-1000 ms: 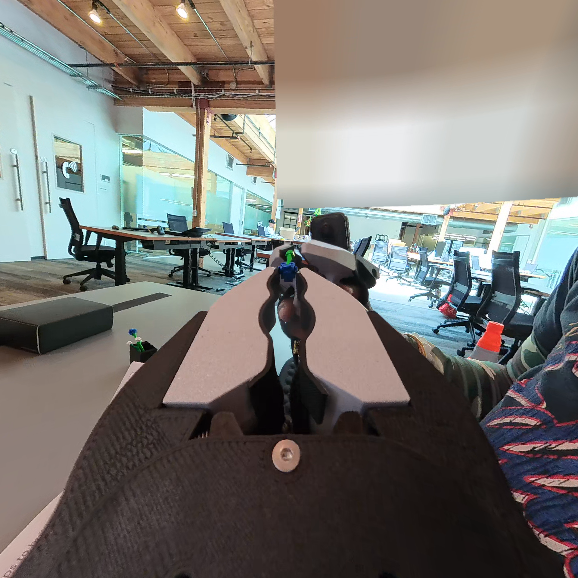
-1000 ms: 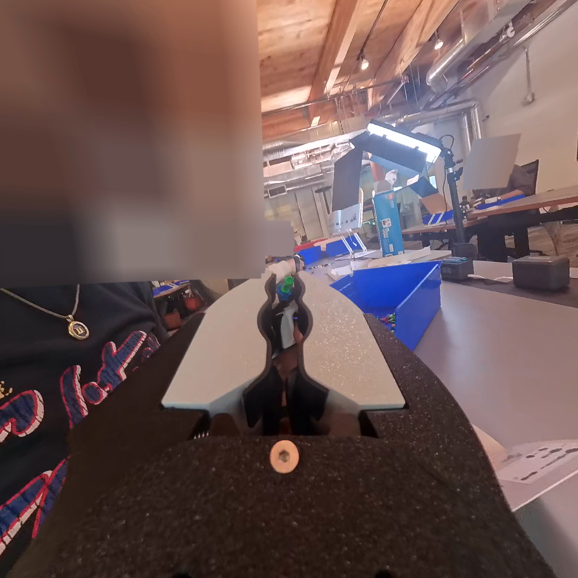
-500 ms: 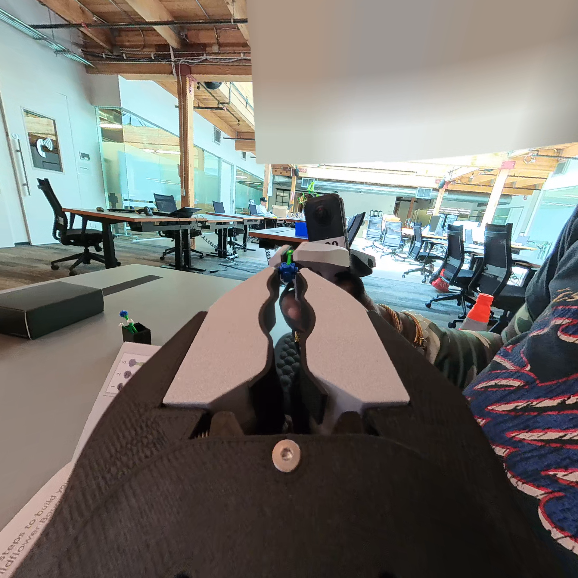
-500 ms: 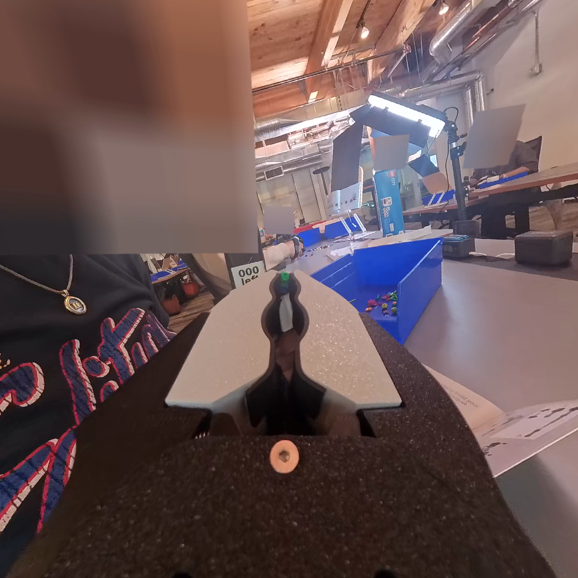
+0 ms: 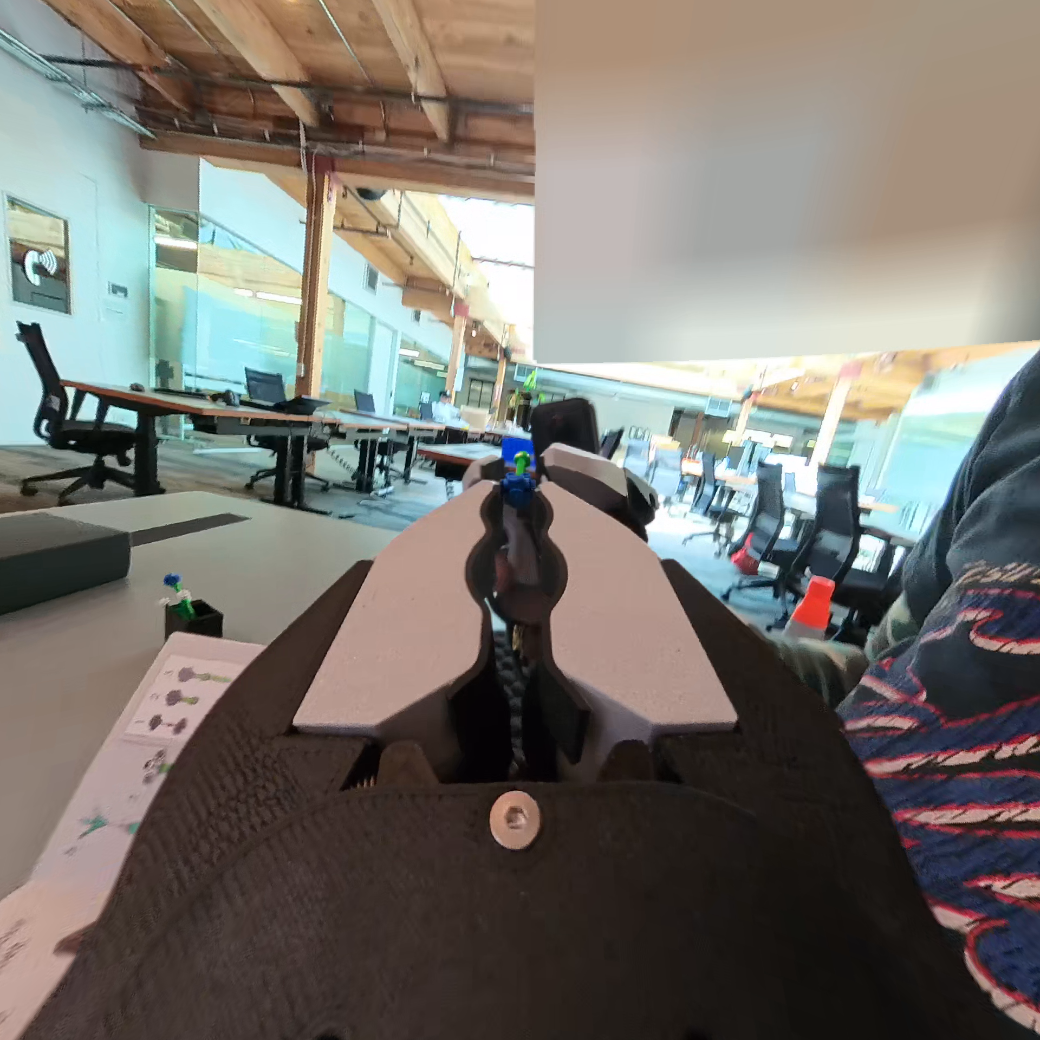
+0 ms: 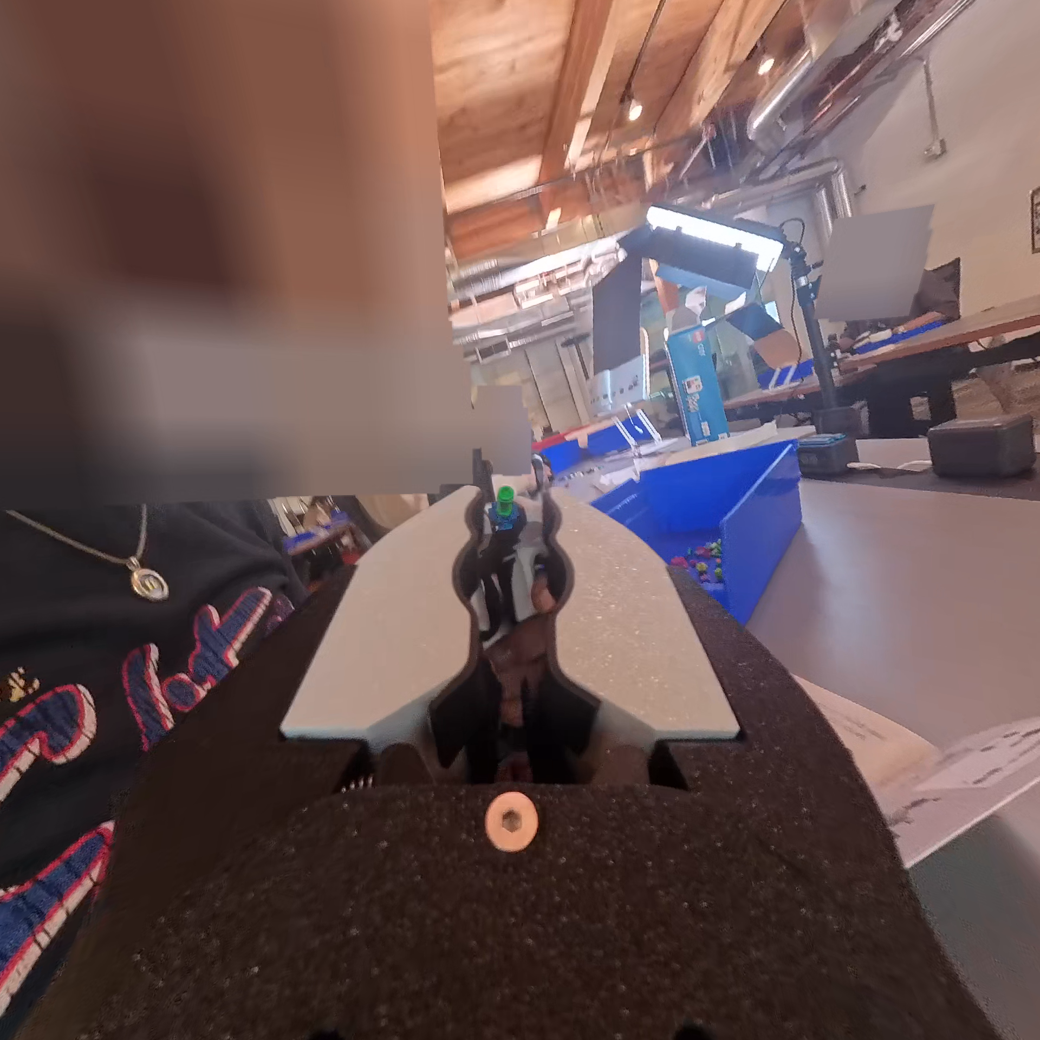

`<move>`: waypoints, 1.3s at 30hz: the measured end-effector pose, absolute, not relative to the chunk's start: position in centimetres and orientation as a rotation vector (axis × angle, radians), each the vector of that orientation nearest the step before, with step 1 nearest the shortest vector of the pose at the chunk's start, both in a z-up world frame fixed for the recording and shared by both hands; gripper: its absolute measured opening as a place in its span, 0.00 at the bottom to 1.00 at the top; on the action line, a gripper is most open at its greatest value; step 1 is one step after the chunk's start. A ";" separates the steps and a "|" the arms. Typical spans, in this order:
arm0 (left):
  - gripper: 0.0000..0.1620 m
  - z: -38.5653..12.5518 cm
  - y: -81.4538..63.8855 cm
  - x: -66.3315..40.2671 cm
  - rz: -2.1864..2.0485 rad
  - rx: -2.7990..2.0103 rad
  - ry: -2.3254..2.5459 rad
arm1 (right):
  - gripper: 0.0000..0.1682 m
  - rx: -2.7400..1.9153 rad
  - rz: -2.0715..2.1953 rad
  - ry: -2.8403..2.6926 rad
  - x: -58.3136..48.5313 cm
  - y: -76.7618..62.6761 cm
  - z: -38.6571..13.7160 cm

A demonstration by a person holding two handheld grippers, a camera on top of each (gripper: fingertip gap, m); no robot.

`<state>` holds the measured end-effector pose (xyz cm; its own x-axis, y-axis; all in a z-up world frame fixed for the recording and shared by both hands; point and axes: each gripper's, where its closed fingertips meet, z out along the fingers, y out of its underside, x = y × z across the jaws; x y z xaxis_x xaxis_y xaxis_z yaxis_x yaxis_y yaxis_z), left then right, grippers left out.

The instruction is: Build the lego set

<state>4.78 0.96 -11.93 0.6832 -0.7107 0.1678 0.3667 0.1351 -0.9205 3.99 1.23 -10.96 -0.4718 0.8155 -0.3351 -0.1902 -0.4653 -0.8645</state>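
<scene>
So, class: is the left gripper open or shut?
Shut. In the left wrist view, the left gripper's grey fingers pinch the small blue lego piece with a green stem at their tips.

Blue bin [image 6: 754,506], green-topped blue lego piece [image 5: 518,483].

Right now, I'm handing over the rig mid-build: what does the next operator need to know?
Left gripper: shut on the blue flower piece, with its green stem sticking up.
Right gripper: fingers parted around that same piece, apparently not gripping.
Done: one flower stands in the black pot.
Left: likely planting this one; loose pieces wait in the blue bin.
</scene>
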 end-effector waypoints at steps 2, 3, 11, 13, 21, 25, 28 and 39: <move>0.06 -11.6 1.0 4.4 -0.844 -1.148 0.300 | 0.13 -1.021 2.058 -0.969 4.0 1.5 -10.7; 0.06 -11.5 1.0 4.3 -0.860 -1.135 0.280 | 0.11 -1.020 2.071 -0.953 3.9 1.4 -10.8; 0.06 -11.5 1.2 4.2 -0.885 -1.107 0.235 | 0.02 -0.969 2.113 -0.845 3.1 0.9 -10.6; 0.06 -11.4 1.2 4.3 -0.886 -1.102 0.230 | 0.02 -0.954 2.106 -0.834 3.1 1.0 -10.6; 0.18 -12.7 1.2 4.2 -0.836 -1.205 0.283 | 0.02 -0.979 1.972 -0.951 3.6 1.5 -11.4; 0.23 -14.1 0.3 0.6 -0.666 -1.346 0.307 | 0.02 -1.026 1.768 -1.001 5.4 4.7 -12.5; 0.24 -13.7 -1.3 -4.6 -0.505 -1.454 0.294 | 0.02 -1.085 1.601 -1.082 6.7 6.6 -14.5; 0.09 -18.3 -6.4 -31.8 0.438 -2.555 0.672 | 0.02 -1.001 1.765 -0.929 9.7 9.3 -15.4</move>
<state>-31.84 -6.43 -18.26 0.8302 -0.3801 -0.4078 -0.5265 -0.7751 -0.3493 9.75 9.30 -15.41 -0.2891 0.9257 -0.2440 -0.3230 -0.3343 -0.8854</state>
